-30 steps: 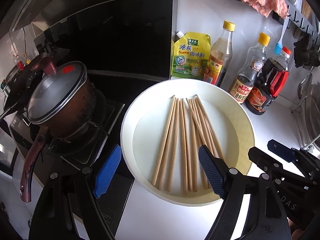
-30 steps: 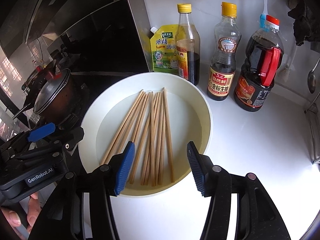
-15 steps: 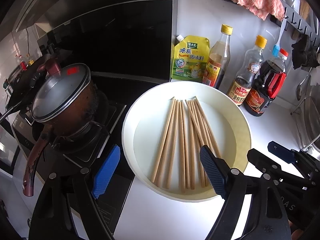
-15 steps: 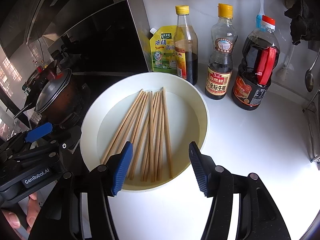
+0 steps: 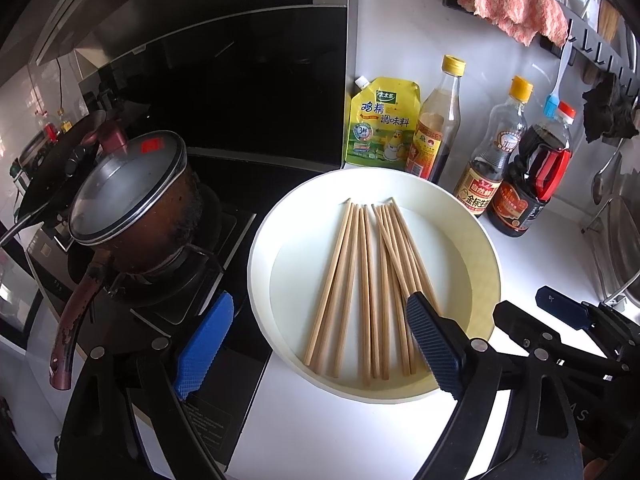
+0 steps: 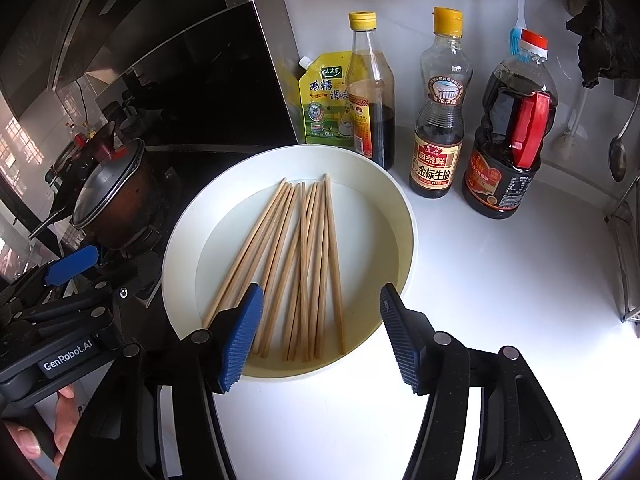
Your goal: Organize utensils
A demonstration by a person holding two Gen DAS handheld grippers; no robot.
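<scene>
Right wrist view: chopsticks are seen fanned in the plate on the bench, long axes running away from both grippers. Right gripper, half open and empty, has just been widening, straddling their near ends; left gripper, wide and empty, probably hangs further off.

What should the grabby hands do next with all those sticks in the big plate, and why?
Probably lower the right gripper onto the near ends of the chopsticks. They lie loose in the white plate, nothing is held, and its jaws, which have just been opening, stand open above those ends. The left gripper, also open and empty, could then steady the bundle.
</scene>
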